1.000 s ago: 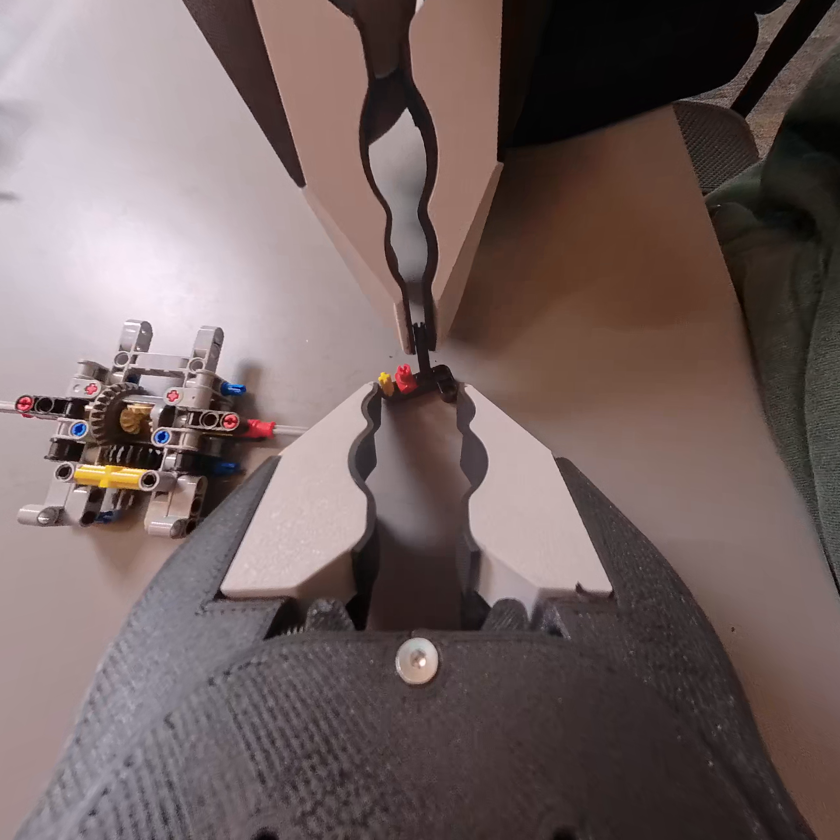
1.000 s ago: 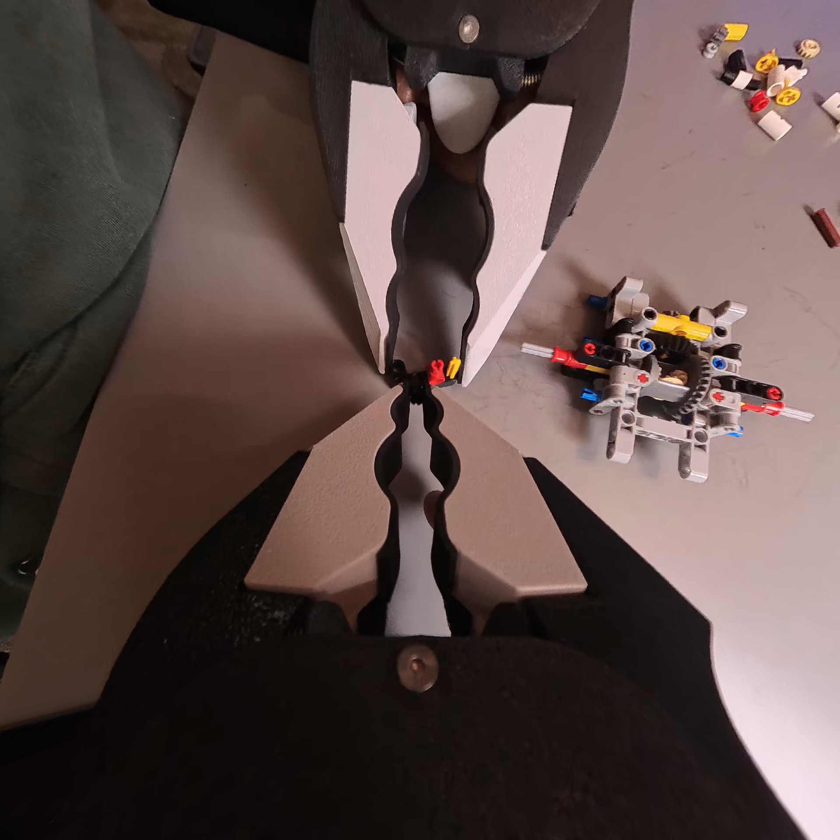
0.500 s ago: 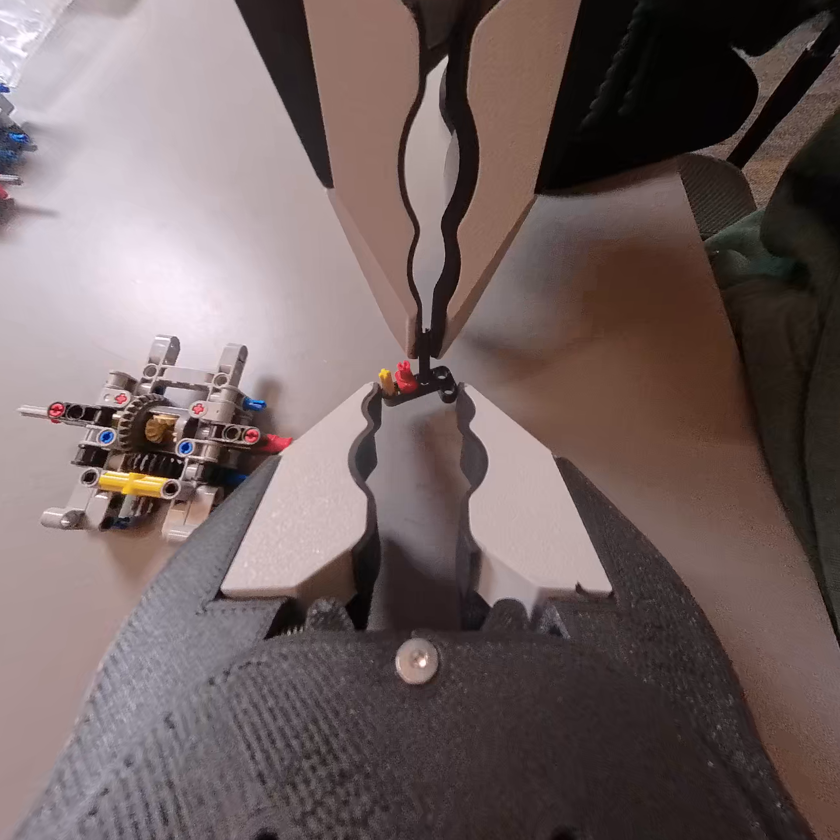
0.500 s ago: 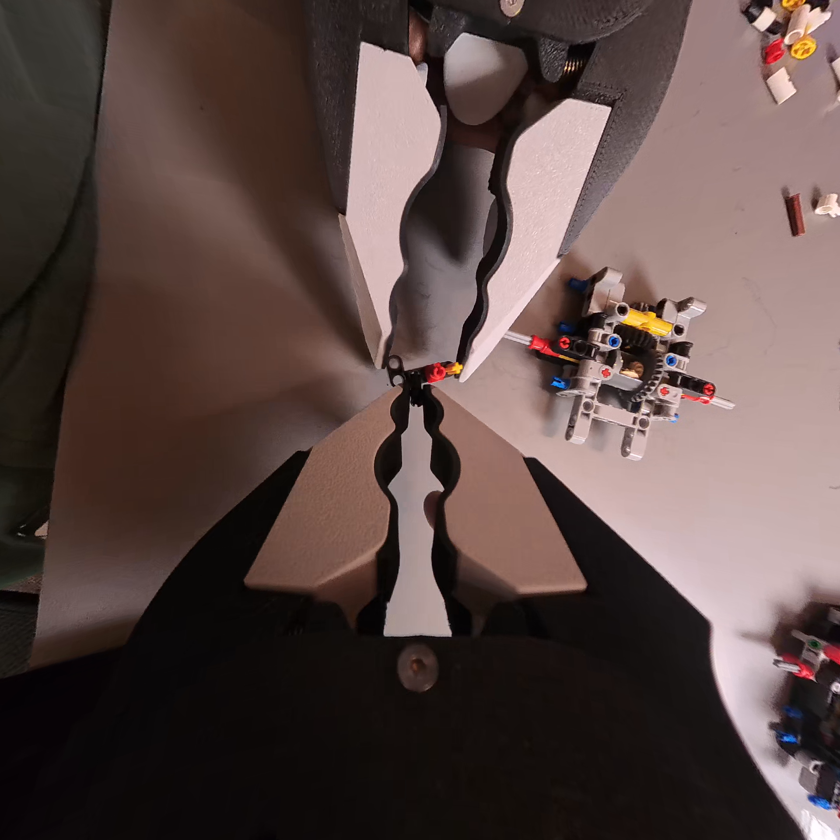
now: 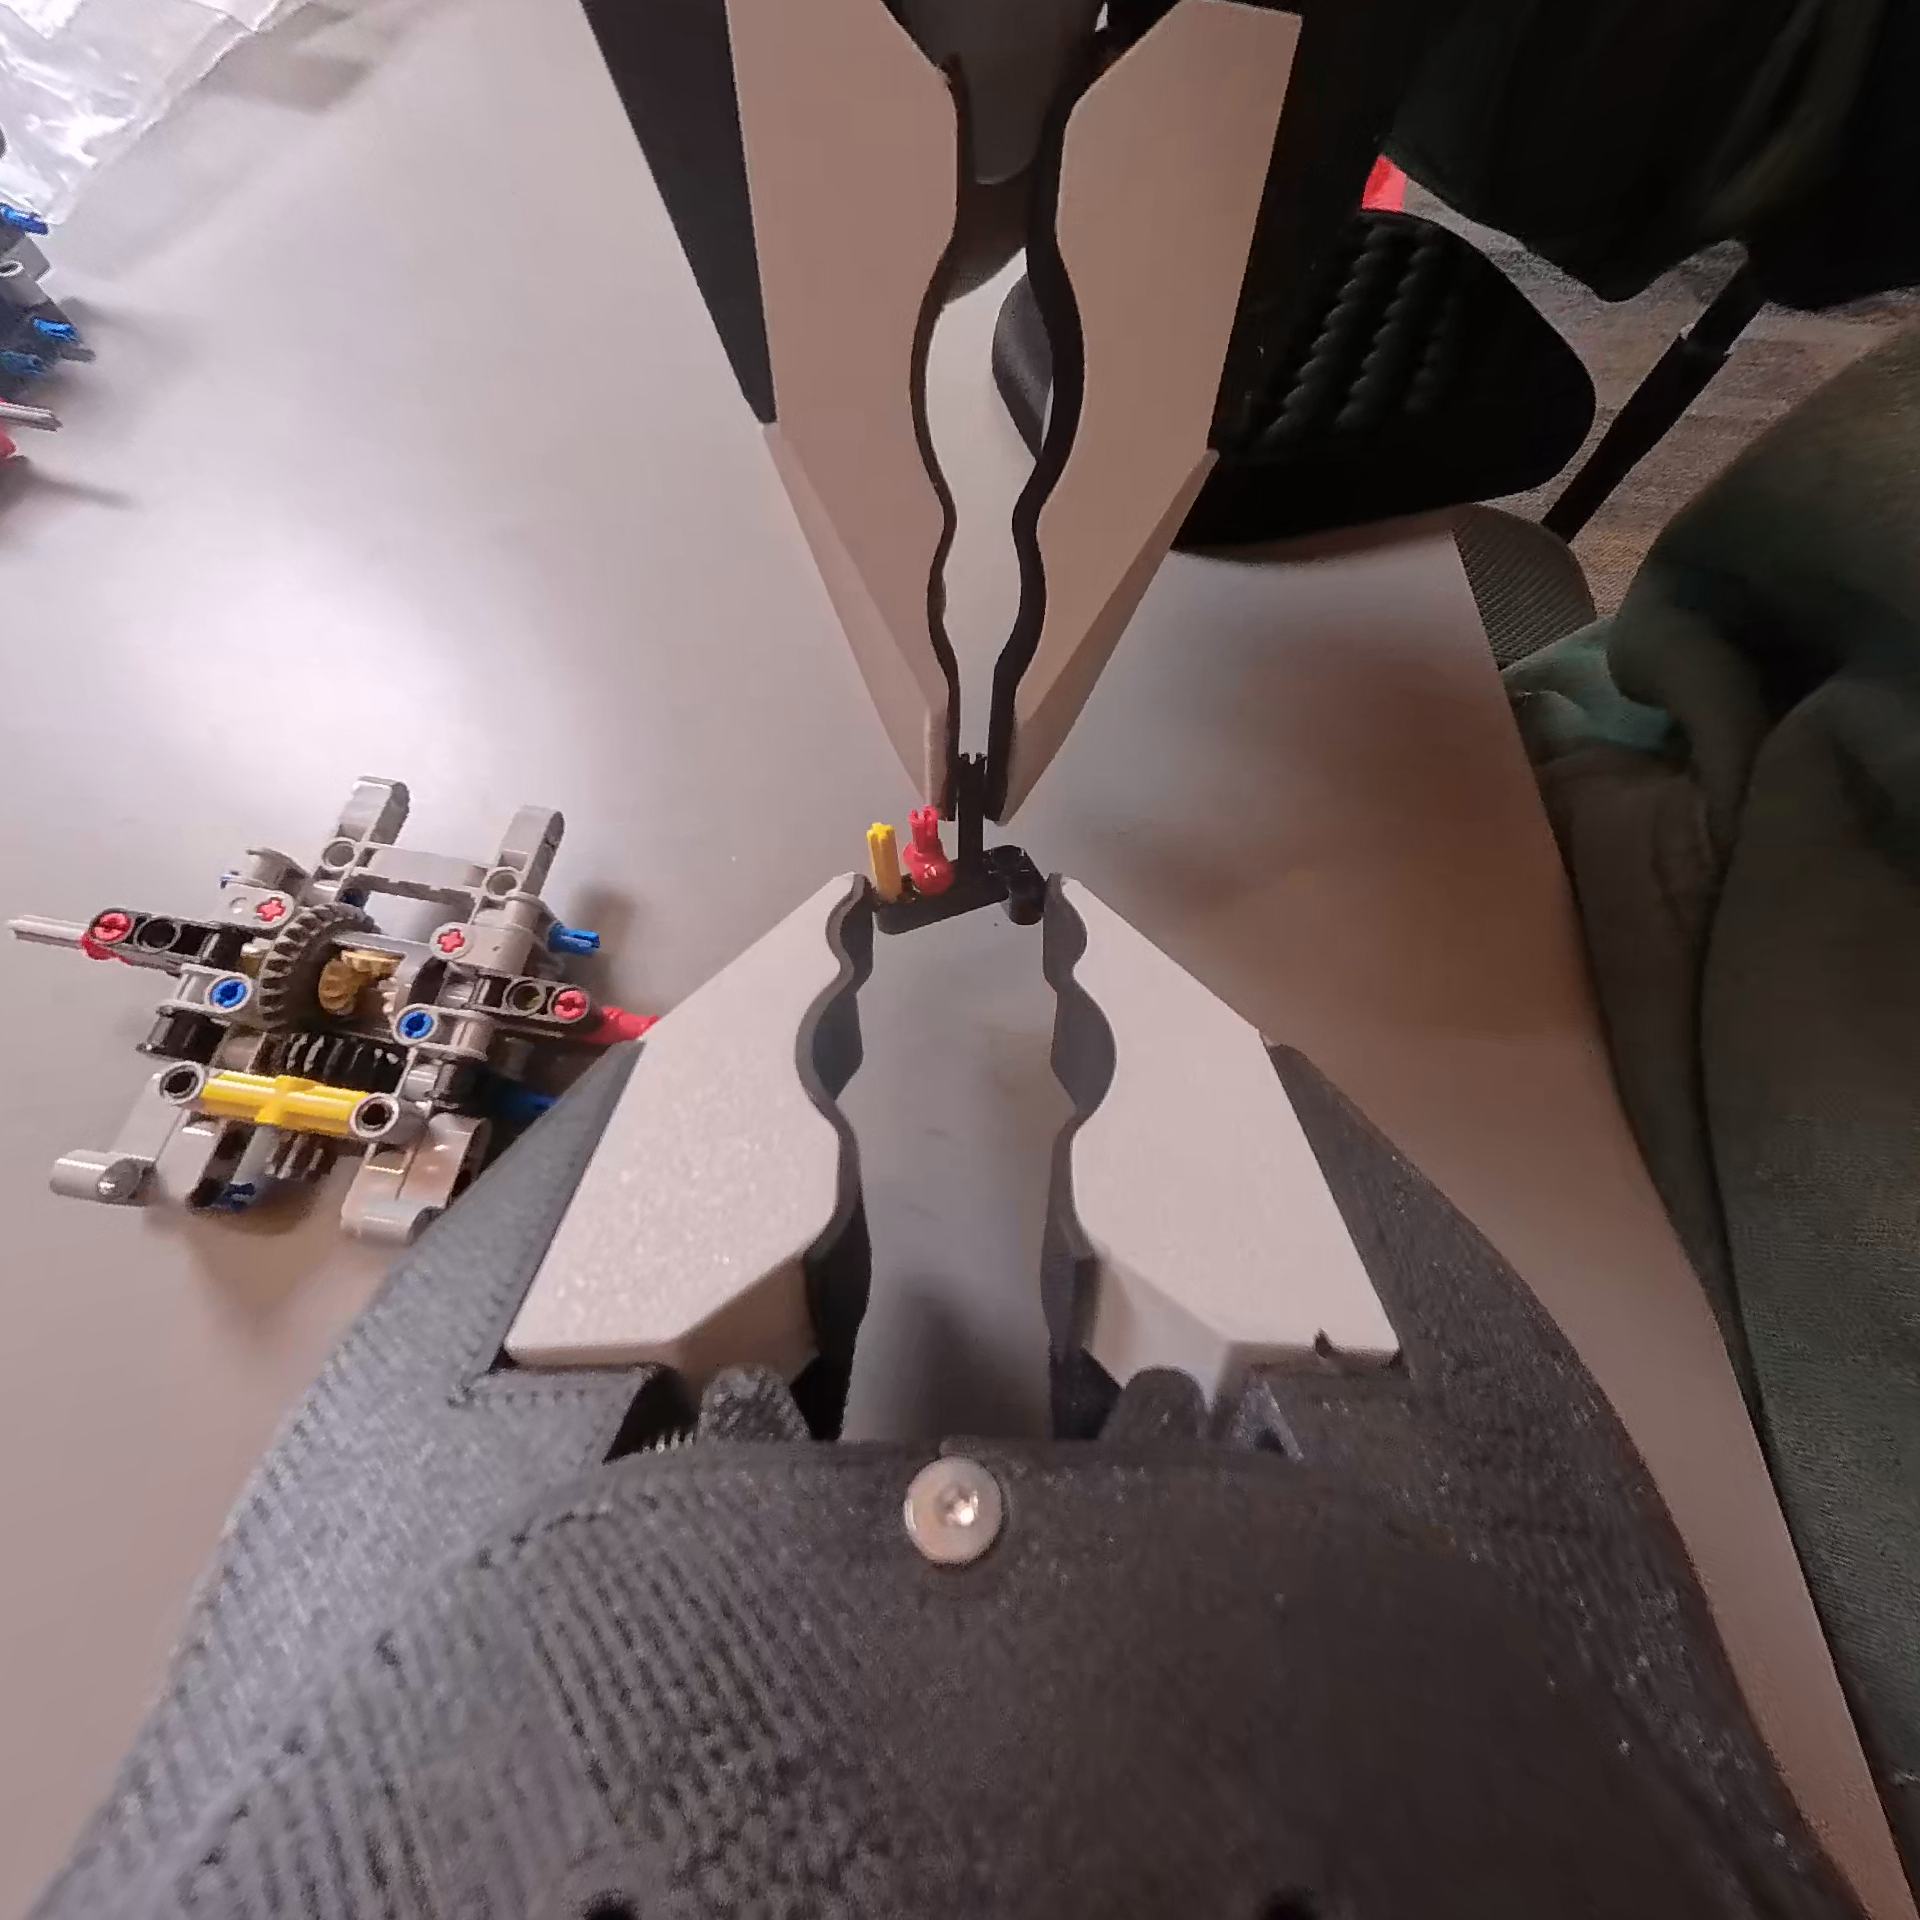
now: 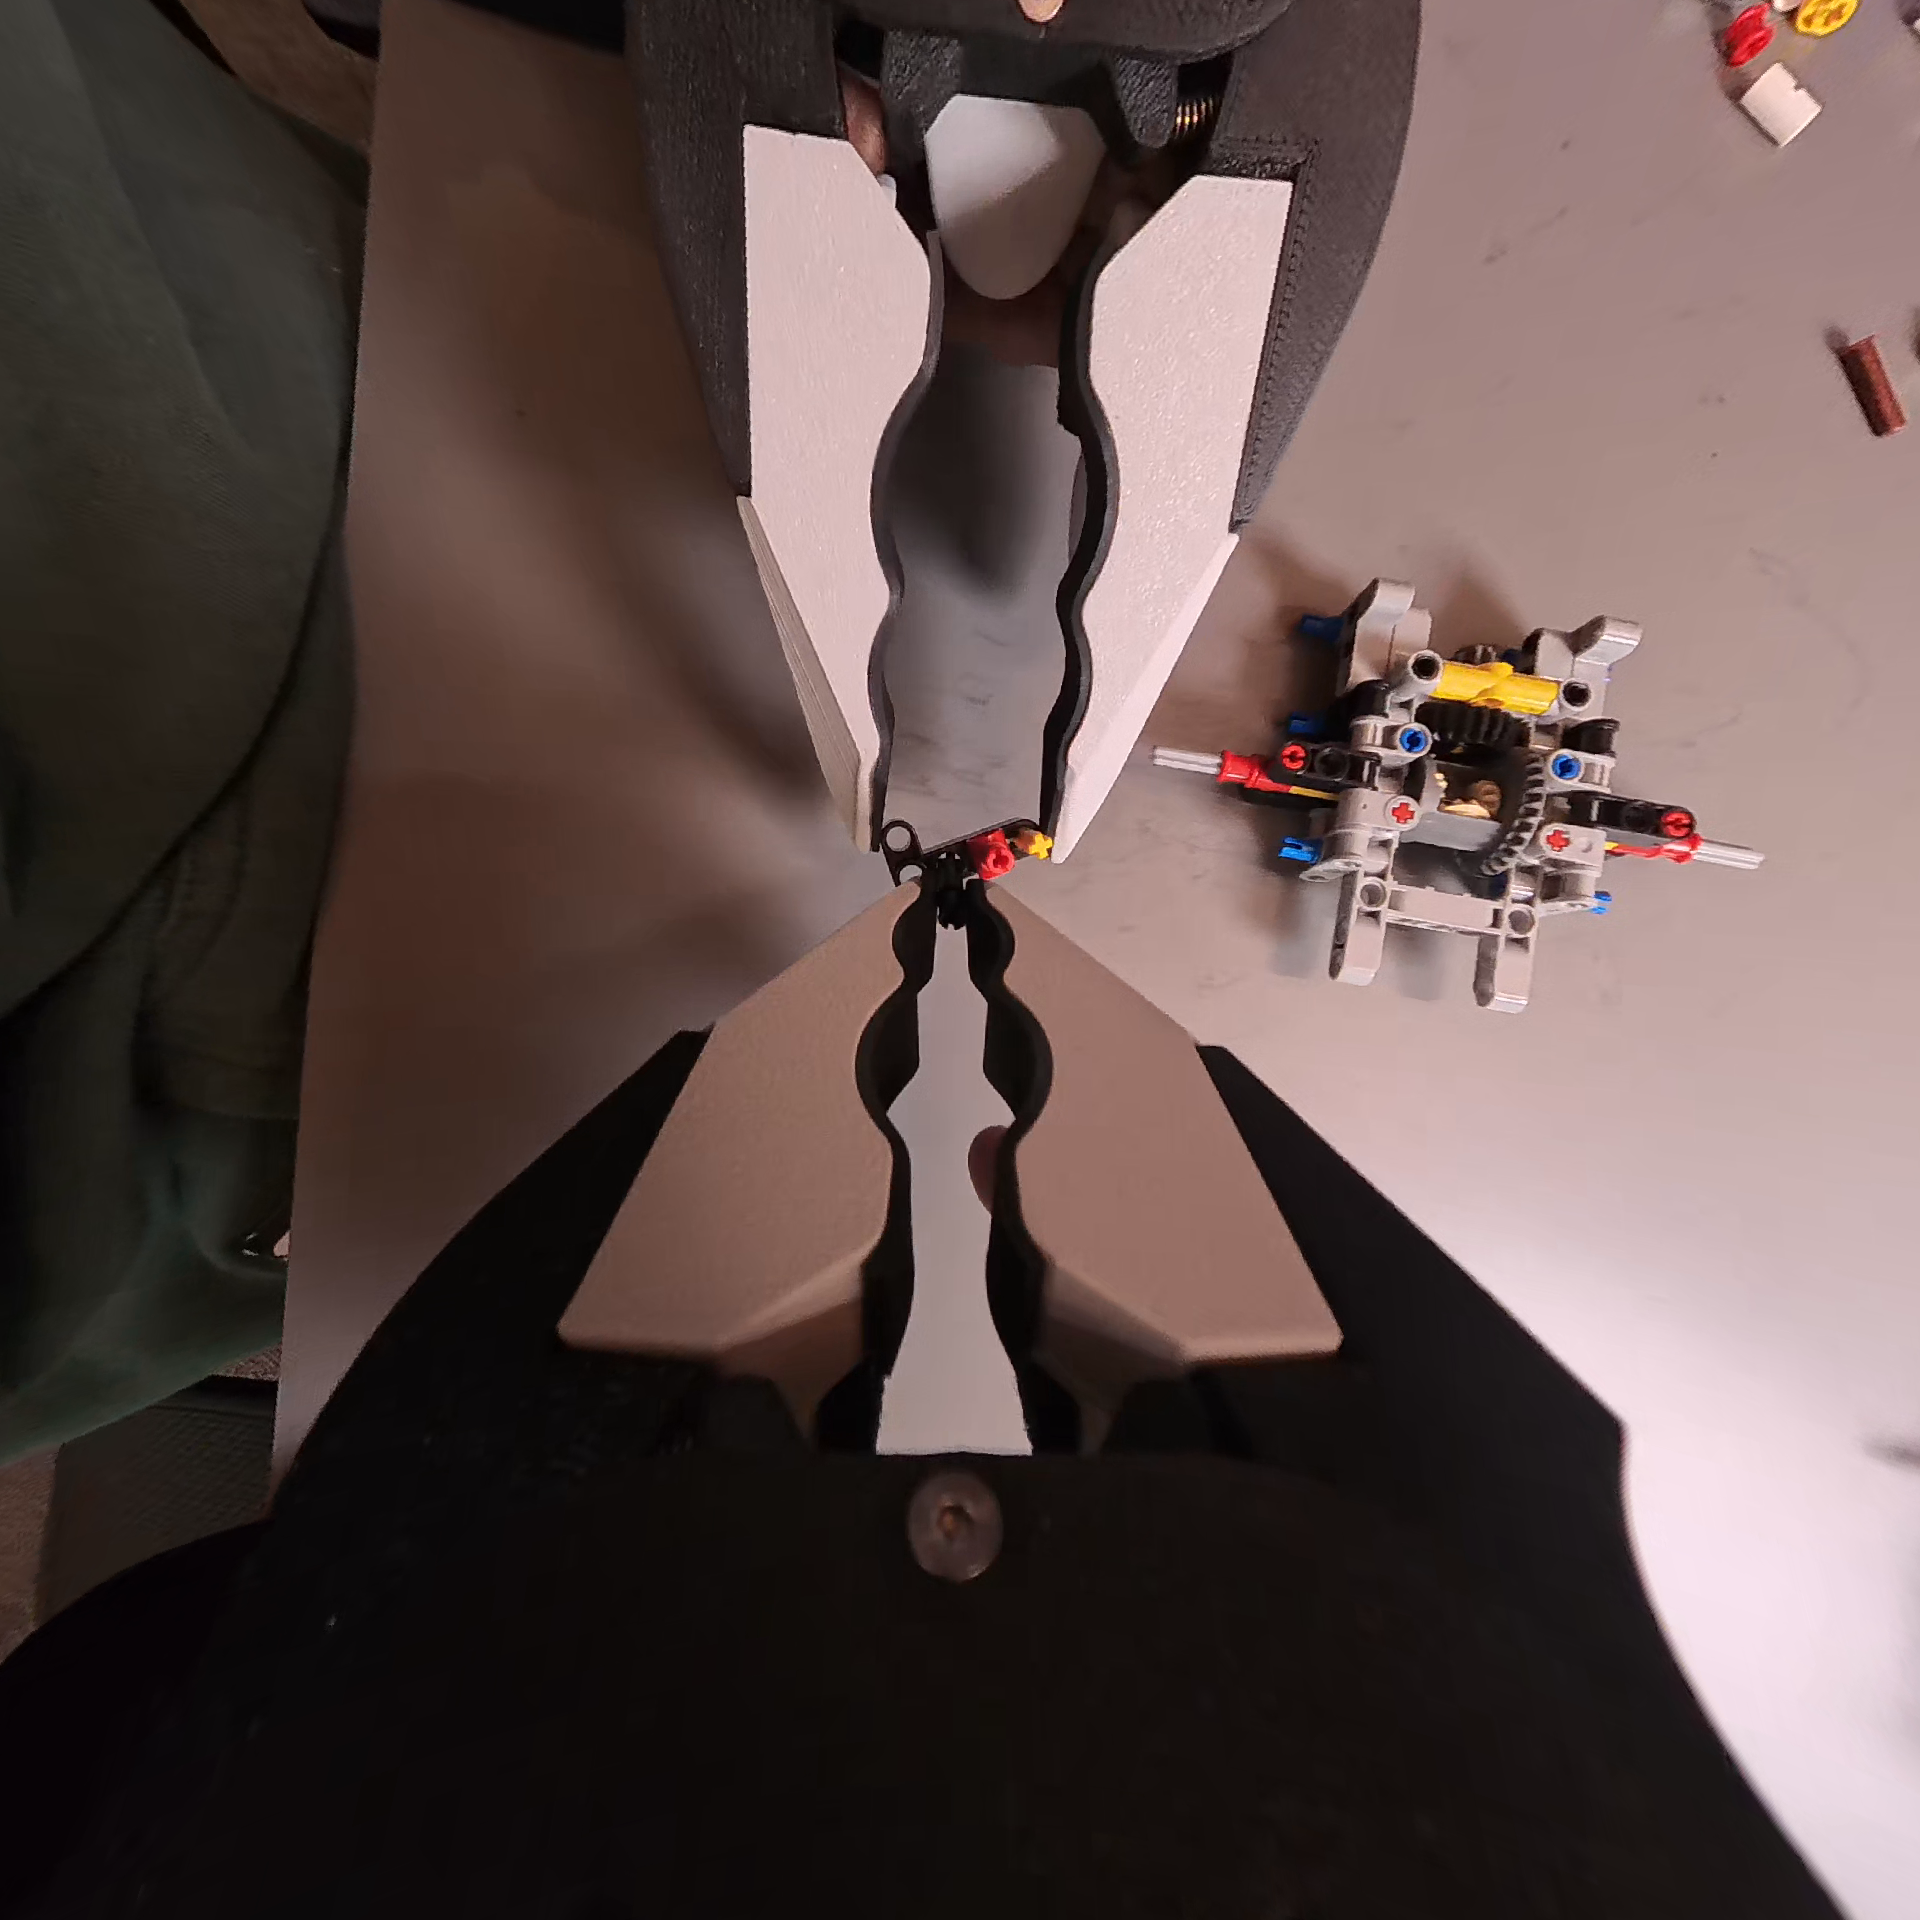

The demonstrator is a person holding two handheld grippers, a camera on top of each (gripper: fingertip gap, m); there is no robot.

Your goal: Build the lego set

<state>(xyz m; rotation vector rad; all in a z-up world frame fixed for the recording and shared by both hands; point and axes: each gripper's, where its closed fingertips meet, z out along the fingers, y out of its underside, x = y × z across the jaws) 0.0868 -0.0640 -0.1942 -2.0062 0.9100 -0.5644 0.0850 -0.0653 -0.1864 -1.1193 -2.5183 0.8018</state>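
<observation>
The left hand-held gripper (image 5: 954, 902) pinches a small black beam (image 5: 940, 906) by its two ends, one fingertip pressed on each end. A yellow pin (image 5: 883, 858) and a red pin (image 5: 924, 854) stand up from the beam, side by side. A thin black pin (image 5: 970, 805) also stands up from the beam, just right of the red one.

The right hand-held gripper (image 6: 954, 896) faces the left one, tip to tip. Its fingers are pressed together on the top of the black pin.

All of this is held just above the grey tabletop (image 5: 436, 540). To the left in the left wrist view lies a grey and black brick model with gears (image 5: 301, 1023). Small loose bricks (image 6: 1777, 62) lie far off on the tabletop.
</observation>
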